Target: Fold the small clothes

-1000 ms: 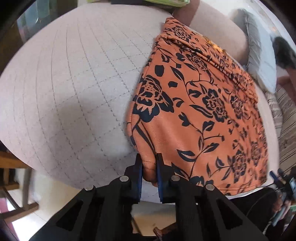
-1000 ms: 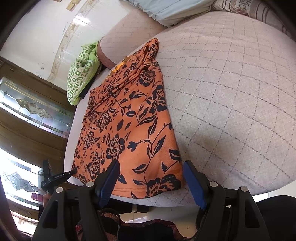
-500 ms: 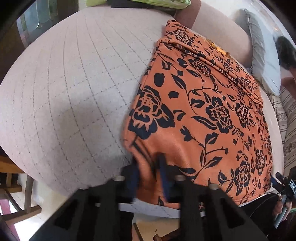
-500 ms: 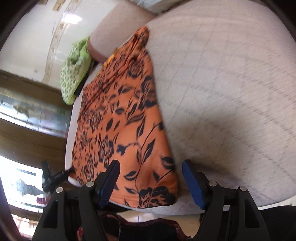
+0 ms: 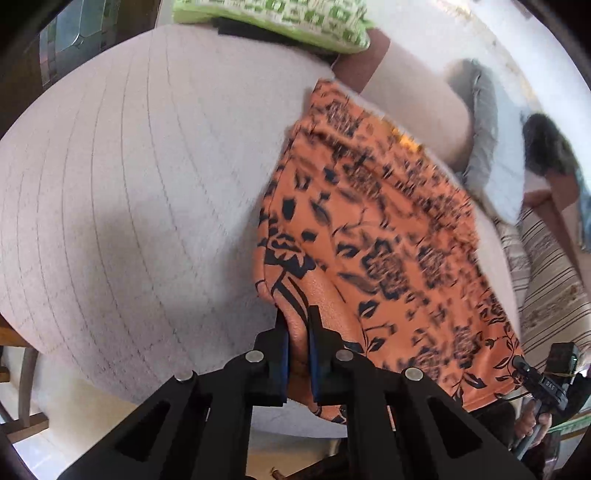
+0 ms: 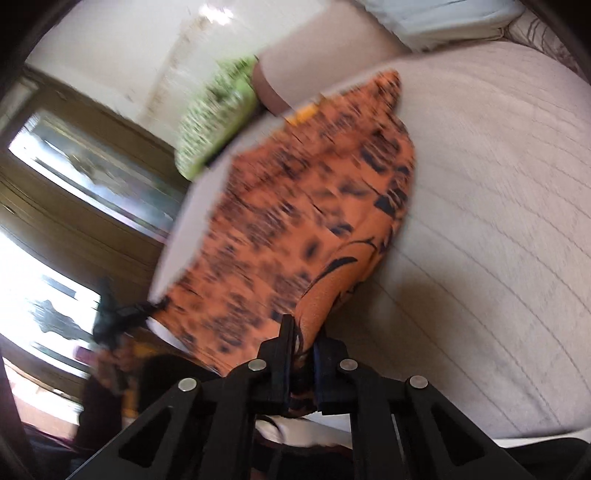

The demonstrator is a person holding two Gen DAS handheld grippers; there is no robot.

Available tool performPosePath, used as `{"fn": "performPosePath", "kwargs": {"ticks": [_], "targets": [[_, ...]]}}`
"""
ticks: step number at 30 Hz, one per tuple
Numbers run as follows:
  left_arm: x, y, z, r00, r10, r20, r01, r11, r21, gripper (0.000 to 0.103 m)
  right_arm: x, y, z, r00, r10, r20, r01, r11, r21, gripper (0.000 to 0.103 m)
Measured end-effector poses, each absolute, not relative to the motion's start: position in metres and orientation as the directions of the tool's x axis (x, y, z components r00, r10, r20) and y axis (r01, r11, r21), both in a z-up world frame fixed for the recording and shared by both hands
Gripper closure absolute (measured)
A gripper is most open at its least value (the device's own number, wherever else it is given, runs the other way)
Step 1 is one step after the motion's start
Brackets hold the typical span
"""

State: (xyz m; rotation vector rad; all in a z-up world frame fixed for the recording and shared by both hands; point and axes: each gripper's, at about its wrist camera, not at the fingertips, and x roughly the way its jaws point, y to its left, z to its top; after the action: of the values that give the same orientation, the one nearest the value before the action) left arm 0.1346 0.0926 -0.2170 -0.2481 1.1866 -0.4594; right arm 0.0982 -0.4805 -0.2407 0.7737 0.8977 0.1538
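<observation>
Both grippers are clamping the near hem of the orange garment with black floral print [image 5: 388,236], one at each near corner. The garment is lying flat on the grey quilted round cushion surface [image 5: 129,192], toward its right side in the left wrist view, far end bunched near the tan backrest [image 5: 417,107].

Left gripper [image 5: 298,332]: jaws nearly closed, pinching a fold of the orange fabric between the blue pads; the corner is peeling up off the surface. Right gripper [image 6: 303,343]: jaws have just been closing from wide open and are now nearly shut with the other near corner of fabric caught between them; fabric is rising into a ridge there [image 6: 317,302]. Both views are motion-blurred.

Step in hand, by my reading: the grasp is finished and the lift for the first fold is beginning. The fold itself is not yet done, and most of the garment is flat.

Next move calls for raising both corners together, keeping the hem taut and level between the two grippers, carrying it over toward the far bunched end, then laying it down edge to edge before releasing. Uneven height or speed would likely skew the fold. The thin fabric could slip from a shallow pinch.

The green-and-white patterned pillow [image 5: 280,18] sits beyond the garment, clear of the fold path.
</observation>
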Motion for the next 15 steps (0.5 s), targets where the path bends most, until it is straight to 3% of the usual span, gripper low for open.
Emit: {"fn": "performPosePath", "kwargs": {"ticks": [6, 15], "targets": [[0.146, 0.088, -0.184, 0.327, -0.538, -0.777, 0.248, 0.842, -0.479, 0.095, 0.103, -0.505, -0.213, 0.734, 0.472, -0.488, 0.138, 0.600, 0.788, 0.094], [0.226, 0.058, -0.136, 0.364, -0.577, -0.731, 0.285, 0.817, -0.502, 0.095, 0.163, -0.553, -0.172, 0.821, 0.419, -0.387, 0.099, 0.563, 0.820, 0.094]]}}
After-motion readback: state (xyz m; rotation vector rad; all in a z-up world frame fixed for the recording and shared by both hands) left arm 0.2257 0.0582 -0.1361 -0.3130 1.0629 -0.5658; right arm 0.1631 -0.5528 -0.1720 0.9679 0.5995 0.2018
